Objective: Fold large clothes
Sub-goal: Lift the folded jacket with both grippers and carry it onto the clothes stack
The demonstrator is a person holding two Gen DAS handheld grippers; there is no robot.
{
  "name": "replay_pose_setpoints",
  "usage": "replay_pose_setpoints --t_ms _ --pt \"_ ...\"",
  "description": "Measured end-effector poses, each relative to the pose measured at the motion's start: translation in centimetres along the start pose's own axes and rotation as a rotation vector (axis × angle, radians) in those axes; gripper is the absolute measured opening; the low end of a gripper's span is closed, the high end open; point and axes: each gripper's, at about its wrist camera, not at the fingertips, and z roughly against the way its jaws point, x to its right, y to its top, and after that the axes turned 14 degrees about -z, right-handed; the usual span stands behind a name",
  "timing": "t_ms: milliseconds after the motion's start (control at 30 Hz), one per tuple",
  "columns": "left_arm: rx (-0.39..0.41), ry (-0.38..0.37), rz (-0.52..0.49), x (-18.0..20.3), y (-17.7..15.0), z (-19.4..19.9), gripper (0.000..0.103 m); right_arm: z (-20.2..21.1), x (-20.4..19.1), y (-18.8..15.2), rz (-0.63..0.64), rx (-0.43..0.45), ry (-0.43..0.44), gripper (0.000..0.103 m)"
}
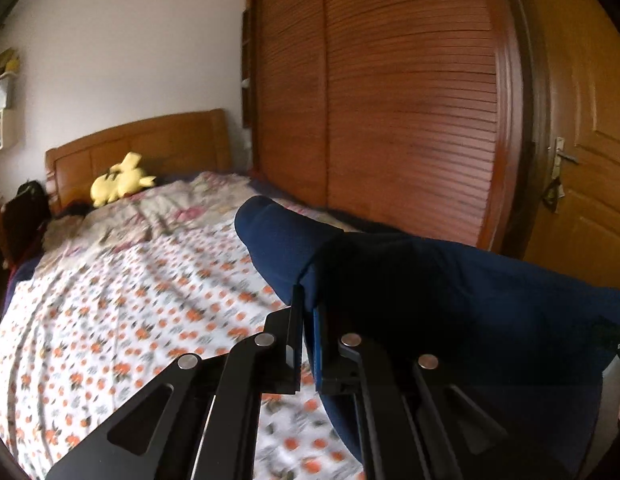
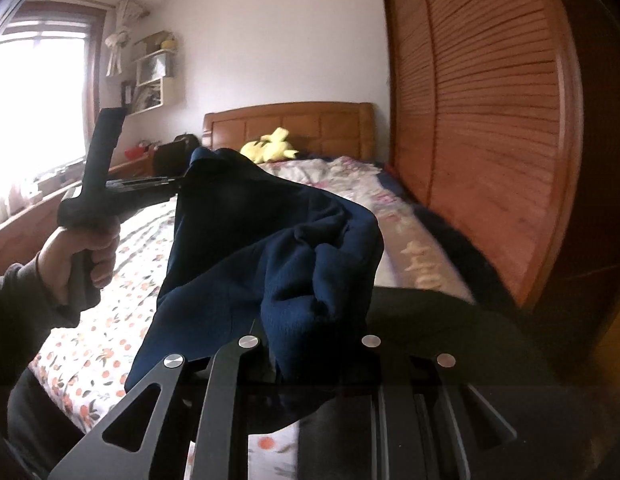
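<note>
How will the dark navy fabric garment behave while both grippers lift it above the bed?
Likely floppy: the dark navy fabric garment bunches into soft folds over the right gripper and sags between it and the left gripper. Probably light for its size, since pinches at thin edges carry it. It may slip if a pinch loosens; the right pads are hidden under cloth.

This is a bedroom in a home. A bed (image 2: pixel 110 328) with a flower-printed sheet fills most of the room, backed by a wooden headboard (image 2: pixel 288 124), and a yellow plush toy (image 1: pixel 120 182) lies near the pillows end. Along one side stands a tall wooden wardrobe (image 1: pixel 390 92) with slatted sliding doors, next to a panelled wooden door (image 1: pixel 586 160) with a lever handle. White wall shelves (image 2: pixel 154 80) hold small things beside a bright window (image 2: pixel 38 100).
</note>
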Motion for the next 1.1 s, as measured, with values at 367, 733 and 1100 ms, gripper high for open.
replay_pose_setpoints --t_ms 367,733,1100 --pt "0.025 -0.128 -0.03 10.3 6.7 -6.6 0.004 4.7 10.0 3.0 -0.071 0.011 -0.146 0.015" --pt "-0.063 -0.151 -0.102 15.1 3.3 -11.4 0.005 3.4 14.7 -1.6 -0.148 -0.074 -0.294 0.046" --pt "-0.005 -0.155 -0.137 13.5 -2.8 -4.0 0.074 5.9 11.9 1.6 -0.07 0.093 -0.337 0.072"
